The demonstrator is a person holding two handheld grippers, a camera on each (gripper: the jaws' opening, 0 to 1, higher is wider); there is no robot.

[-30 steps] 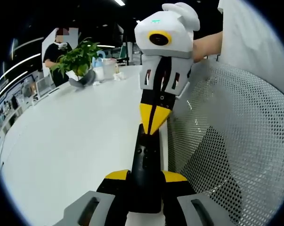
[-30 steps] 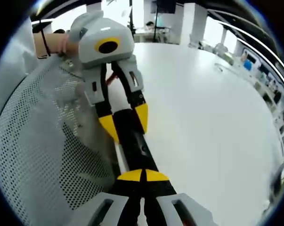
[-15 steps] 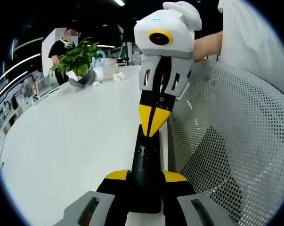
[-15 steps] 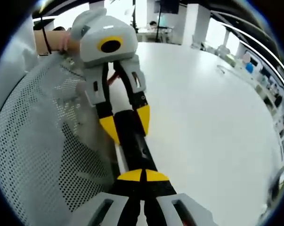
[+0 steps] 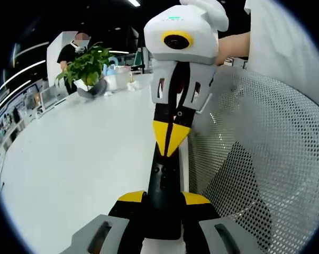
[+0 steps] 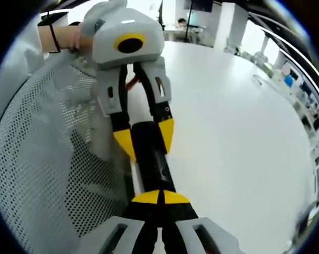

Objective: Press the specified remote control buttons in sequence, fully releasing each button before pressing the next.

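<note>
Remote (image 5: 164,185) clamped in left tool (image 5: 163,197), right tool (image 6: 160,197) tips together on it

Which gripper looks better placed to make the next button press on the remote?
Right, probably. The left gripper clamps the black remote across its end, holding it; the right gripper sits shut, tips on the remote's face. Buttons are not legible.

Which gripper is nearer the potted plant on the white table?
Right. The right gripper reaches in ahead, tips on the remote, toward the potted plant; the left gripper clamps the remote's near end, farther back.
</note>
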